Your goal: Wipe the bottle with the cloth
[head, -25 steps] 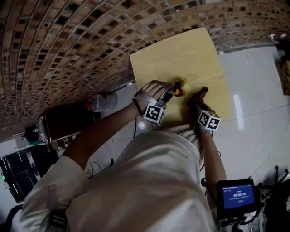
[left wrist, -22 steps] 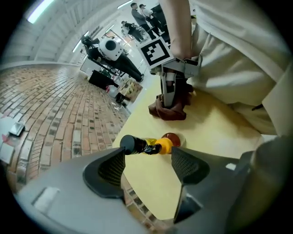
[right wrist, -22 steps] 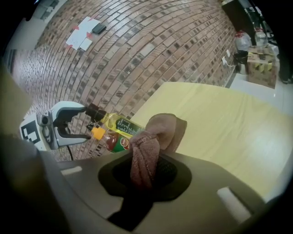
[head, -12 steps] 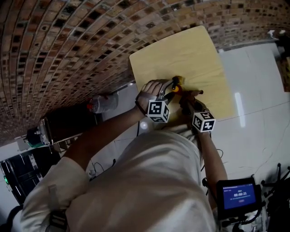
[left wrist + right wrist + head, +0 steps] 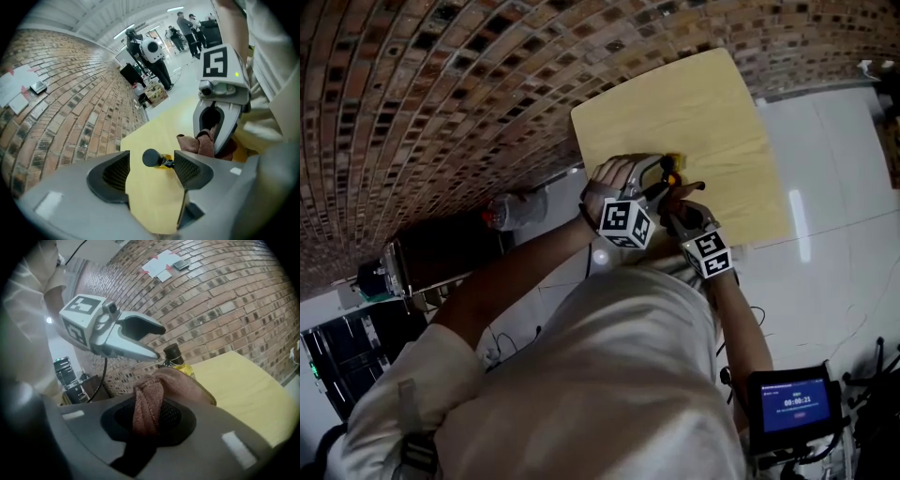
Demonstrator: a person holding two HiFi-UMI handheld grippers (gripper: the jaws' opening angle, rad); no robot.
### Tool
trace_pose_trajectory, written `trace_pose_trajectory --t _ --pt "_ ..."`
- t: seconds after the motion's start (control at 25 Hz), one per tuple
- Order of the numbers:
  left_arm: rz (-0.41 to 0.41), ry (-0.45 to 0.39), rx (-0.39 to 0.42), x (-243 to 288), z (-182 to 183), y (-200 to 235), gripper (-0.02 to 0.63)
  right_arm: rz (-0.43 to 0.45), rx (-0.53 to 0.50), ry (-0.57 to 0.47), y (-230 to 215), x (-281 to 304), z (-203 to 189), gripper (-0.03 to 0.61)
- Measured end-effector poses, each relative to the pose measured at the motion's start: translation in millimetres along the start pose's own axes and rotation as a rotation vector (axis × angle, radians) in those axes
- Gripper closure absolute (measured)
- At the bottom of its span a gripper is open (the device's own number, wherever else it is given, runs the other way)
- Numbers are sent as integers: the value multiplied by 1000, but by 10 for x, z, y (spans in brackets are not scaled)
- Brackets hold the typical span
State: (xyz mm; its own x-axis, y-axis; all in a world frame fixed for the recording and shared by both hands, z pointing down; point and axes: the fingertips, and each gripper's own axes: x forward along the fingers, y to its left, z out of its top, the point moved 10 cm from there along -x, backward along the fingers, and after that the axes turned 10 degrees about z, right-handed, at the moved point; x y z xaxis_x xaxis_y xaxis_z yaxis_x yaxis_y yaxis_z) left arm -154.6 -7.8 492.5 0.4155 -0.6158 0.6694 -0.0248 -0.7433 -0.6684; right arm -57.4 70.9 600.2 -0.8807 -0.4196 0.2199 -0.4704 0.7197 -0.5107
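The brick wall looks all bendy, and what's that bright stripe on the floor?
Head view: the wide lens curves the brick wall, and the stripe is glare on the shiny floor. Left gripper view: the wall bends, corners go black.

- Bottle [image 5: 176, 360]: small, filled with yellow liquid, closed with a black cap. It is on the pale wood table [image 5: 703, 103]. Only its neck and cap show above the cloth.
- Cloth [image 5: 151, 401]: brownish-pink terry, bunched. One end is pinched in the right gripper [image 5: 153, 420], and the rest drapes over the bottle's body.
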Motion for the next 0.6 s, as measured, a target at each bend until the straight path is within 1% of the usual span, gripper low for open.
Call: trace_pose_trajectory --t 0.04,0.12,0.2,0.24,0.28,0.32,0.4,0.48,0.6 --pt "-31 -5 -50 35 9 66 294 -12 3 0 -23 -2 7 515" --pt "-128 6 -193 135 35 193 291 -33 13 -2 -60 -8 20 515" --pt "-224 50 -333 250 54 288 297 -41 19 -2 -69 3 37 515" --pt "-261 85 -375 308 56 308 310 -39 18 -1 -61 16 51 515" --pt "-283 121 -396 360 52 314 339 -33 15 -1 -47 33 69 515" --pt "-289 149 -405 399 46 316 435 -25 10 -3 -26 53 88 515" --pt "-282 177 -423 437 38 334 445 -11 3 -5 15 101 108 515" --pt "-274 200 -463 455 25 364 446 -10 11 -5 17 163 93 515" --pt "-264 220 -499 458 -7 374 446 -41 52 25 -65 292 45 515"
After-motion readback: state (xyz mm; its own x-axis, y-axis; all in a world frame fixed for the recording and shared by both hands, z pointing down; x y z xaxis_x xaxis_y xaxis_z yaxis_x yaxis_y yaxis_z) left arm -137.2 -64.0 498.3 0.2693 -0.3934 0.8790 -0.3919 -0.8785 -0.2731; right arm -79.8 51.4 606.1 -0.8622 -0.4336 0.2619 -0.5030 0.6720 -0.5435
